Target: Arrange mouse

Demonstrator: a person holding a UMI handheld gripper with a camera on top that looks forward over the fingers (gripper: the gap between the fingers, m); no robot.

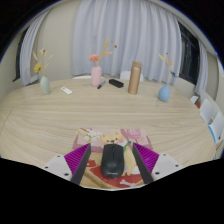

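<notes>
A black computer mouse (112, 159) lies on a mouse mat (120, 137) printed with cartoon pictures, on a light wooden table (60, 120). My gripper (112, 163) is low over the mat with the mouse between its two fingers. The magenta pads (80, 158) stand on either side of the mouse with a narrow gap at each side. The mouse rests on the mat on its own. The mat's near part is hidden under the fingers.
At the back of the table stand a pale vase with flowers (44, 84), a pink vase with flowers (97, 75), a tall brown bottle (134, 78) and a blue vase (165, 93). A small dark object (116, 83) and a white object (66, 90) lie there. White chair (212, 118) at right.
</notes>
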